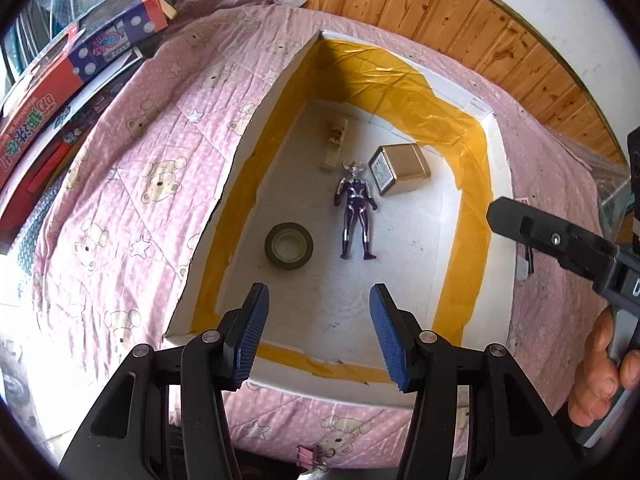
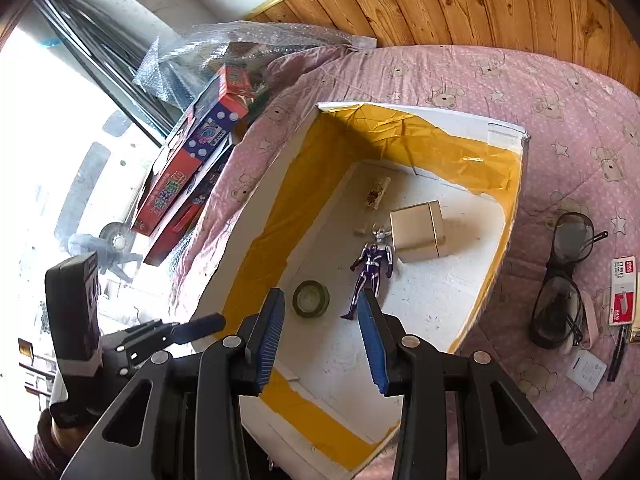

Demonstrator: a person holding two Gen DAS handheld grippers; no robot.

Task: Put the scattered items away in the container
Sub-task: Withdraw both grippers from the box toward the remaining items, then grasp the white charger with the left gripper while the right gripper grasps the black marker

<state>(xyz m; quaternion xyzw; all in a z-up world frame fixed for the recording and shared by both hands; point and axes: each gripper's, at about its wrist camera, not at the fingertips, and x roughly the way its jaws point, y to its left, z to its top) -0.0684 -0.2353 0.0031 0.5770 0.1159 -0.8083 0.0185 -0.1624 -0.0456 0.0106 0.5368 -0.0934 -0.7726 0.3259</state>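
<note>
A white foam box [image 1: 276, 92] [image 2: 504, 240] lined with yellow tape sits on the pink bear quilt. Inside it lie a purple action figure [image 1: 356, 212] [image 2: 370, 276], a roll of tape [image 1: 289, 245] [image 2: 311, 299], a gold tin [image 1: 400, 175] [image 2: 418, 230] and a small wooden piece [image 1: 335, 142] [image 2: 377, 193]. My left gripper [image 1: 318, 330] is open and empty above the box's near edge. My right gripper [image 2: 322, 338] is open and empty above the box. On the quilt right of the box lie dark glasses [image 2: 560, 280], a red-and-white staples box [image 2: 622, 292] and a small white card [image 2: 586, 370].
Stacked red and purple game boxes [image 1: 60, 92] [image 2: 188, 172] and bubble wrap [image 2: 240, 40] lie at the quilt's left. A wooden wall panel [image 1: 440, 8] [image 2: 480, 0] runs behind. A pink binder clip [image 1: 310, 454] hangs at the quilt's near edge.
</note>
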